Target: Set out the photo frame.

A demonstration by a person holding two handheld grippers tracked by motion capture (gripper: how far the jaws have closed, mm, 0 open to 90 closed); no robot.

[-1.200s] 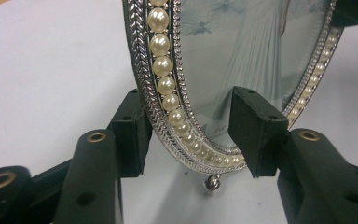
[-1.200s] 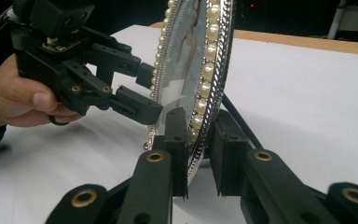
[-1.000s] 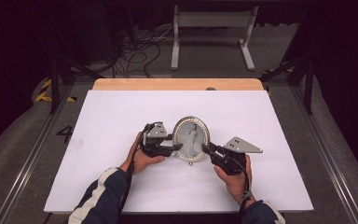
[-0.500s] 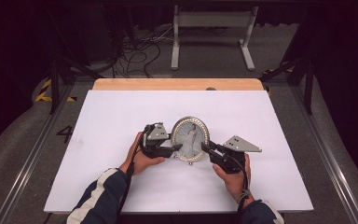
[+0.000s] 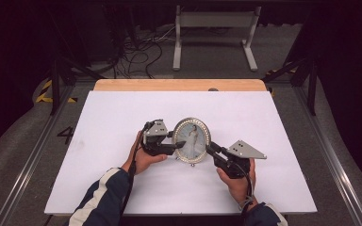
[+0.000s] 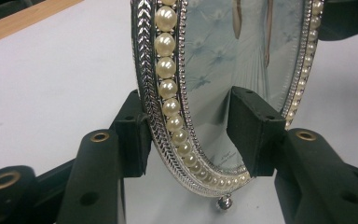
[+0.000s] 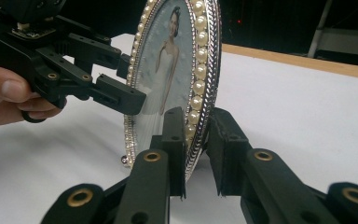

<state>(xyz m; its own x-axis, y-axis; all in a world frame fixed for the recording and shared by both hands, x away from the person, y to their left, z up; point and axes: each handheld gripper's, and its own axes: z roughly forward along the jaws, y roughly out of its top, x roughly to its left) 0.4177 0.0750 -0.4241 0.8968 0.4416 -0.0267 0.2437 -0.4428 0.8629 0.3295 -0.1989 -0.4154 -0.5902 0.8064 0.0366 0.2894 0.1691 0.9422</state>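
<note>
Left of centre in the high view, left gripper (image 5: pixel 178 145) straddling the left rim of the oval pearl-trimmed picture frame (image 5: pixel 192 139), jaws just closing, one pad clear of the glass. At centre, frame upright on the white table (image 5: pixel 283 122). Right of centre, right gripper (image 5: pixel 210 148) clamped on the frame's right rim.
</note>
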